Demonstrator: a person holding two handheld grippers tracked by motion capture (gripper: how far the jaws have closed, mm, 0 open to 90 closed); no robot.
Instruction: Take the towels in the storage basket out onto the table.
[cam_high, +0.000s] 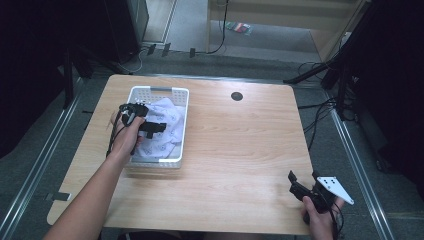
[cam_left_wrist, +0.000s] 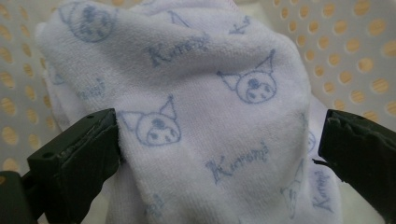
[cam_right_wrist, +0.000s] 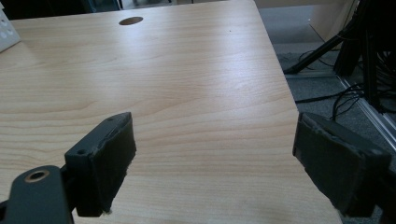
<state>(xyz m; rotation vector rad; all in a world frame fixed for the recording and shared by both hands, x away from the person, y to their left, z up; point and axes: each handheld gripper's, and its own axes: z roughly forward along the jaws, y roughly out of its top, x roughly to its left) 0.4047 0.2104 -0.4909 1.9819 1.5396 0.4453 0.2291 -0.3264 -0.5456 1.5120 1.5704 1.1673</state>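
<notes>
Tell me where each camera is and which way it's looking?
High view: sits above the person's side of the table, looking forward and down; shows both forearms, the left gripper over the white basket and the right gripper near the table's right corner.
Left gripper view: rides on the left gripper, facing the white towel in the basket; its open jaws flank the towel.
Right gripper view: rides on the right gripper, facing across bare table; its jaws stand open.
Shared: the table's round hole shows in the high and right gripper views.
</notes>
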